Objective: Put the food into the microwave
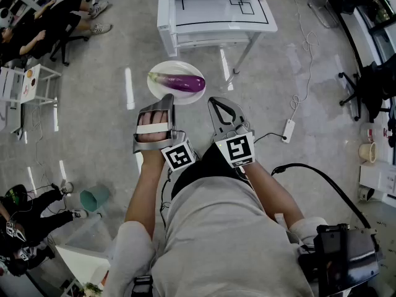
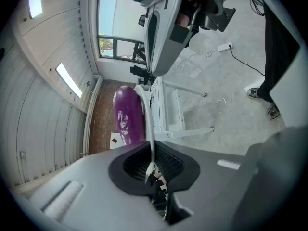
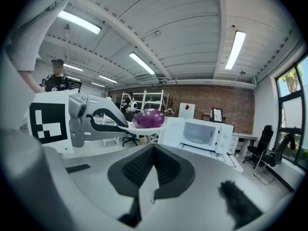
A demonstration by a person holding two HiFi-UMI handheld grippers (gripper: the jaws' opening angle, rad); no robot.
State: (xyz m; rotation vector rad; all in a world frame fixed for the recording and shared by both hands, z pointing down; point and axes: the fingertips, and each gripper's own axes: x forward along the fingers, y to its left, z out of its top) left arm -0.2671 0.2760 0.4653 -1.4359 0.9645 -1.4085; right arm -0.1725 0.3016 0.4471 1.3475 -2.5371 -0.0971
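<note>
1. The eggplant (image 1: 182, 82) lies on a white plate (image 1: 159, 72), just beyond the fingertips of the left gripper (image 1: 166, 99) and a little to their right. It is held in the air above the floor (image 1: 93, 122), not inside the microwave (image 3: 204, 134).
2. The fingers of the left gripper are clenched on the near rim of the plate. In the left gripper view the thin rim stands edge-on between the pads, and the plate reaches forward from them.
3. The right gripper (image 1: 215, 102) has its fingers pressed together with nothing between them. The plate is just to the left of its tips, not touching them.
4. I judge the task as about half way: the food is lifted and carried, but putting it in is not yet done.
5. The microwave stands on a white table (image 1: 216, 14), well ahead of both pairs of fingers. Whether it is open or closed I cannot tell; if closed, the free right gripper would probably have to open it first.
6. A cable with a power strip (image 1: 288, 130) lies on the floor to the right of the right fingers, beside the way to the table and not across it. Some people (image 1: 37, 30) sit far to the left of the left fingers.
</note>
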